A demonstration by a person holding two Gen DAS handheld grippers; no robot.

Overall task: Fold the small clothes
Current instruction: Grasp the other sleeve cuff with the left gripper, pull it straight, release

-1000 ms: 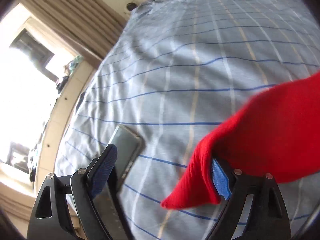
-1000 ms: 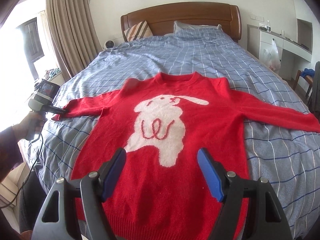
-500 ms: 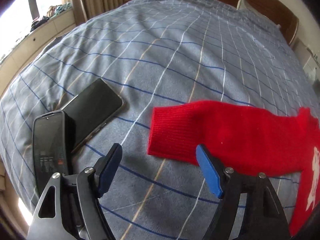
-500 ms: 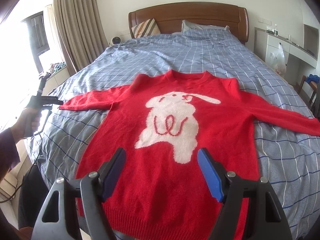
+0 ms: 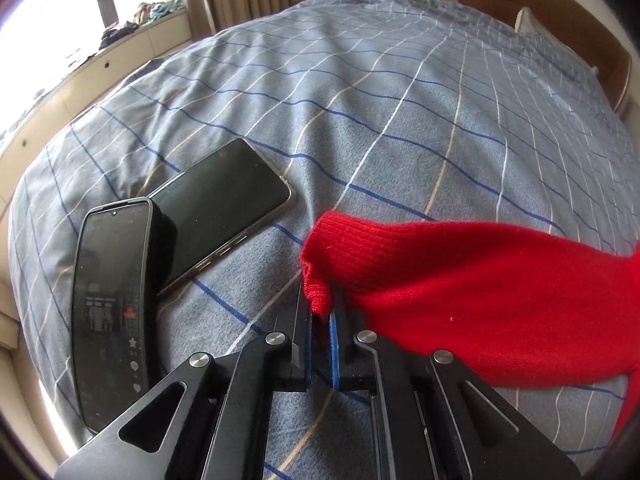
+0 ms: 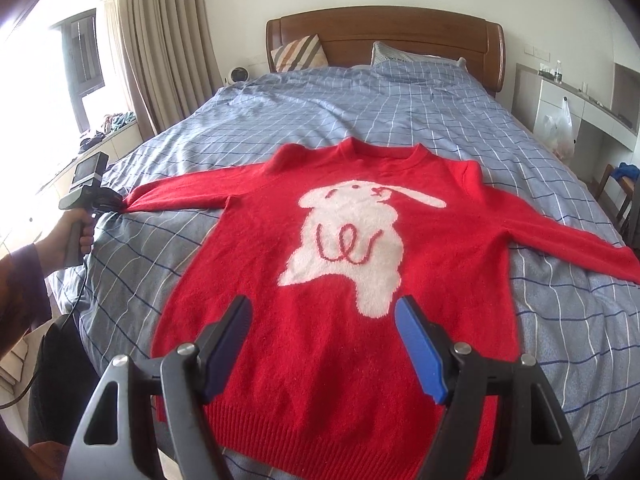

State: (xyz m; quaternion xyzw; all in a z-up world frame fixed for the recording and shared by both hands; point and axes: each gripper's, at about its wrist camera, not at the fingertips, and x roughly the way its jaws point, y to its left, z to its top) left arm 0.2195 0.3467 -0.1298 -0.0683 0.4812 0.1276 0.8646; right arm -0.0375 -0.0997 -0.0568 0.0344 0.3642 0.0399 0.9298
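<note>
A red sweater (image 6: 332, 264) with a white rabbit on its chest lies flat, face up, on the bed, both sleeves spread out. In the left wrist view its left sleeve (image 5: 460, 280) runs in from the right, and my left gripper (image 5: 321, 312) is shut on the cuff's near corner. In the right wrist view the left gripper (image 6: 116, 202) shows at the sleeve's end, held by a hand. My right gripper (image 6: 324, 340) is open and empty, hovering above the sweater's hem.
Two dark phones (image 5: 224, 204) (image 5: 112, 304) lie on the blue checked bedcover (image 5: 400, 100) just left of the cuff, near the bed's edge. A wooden headboard (image 6: 384, 36) and pillows are at the far end. A window ledge is left, a white cabinet (image 6: 576, 112) right.
My left gripper has swung to face the cuff, moved onto it and closed on its near corner. The right gripper has stayed open and drifted slightly back over the hem.
</note>
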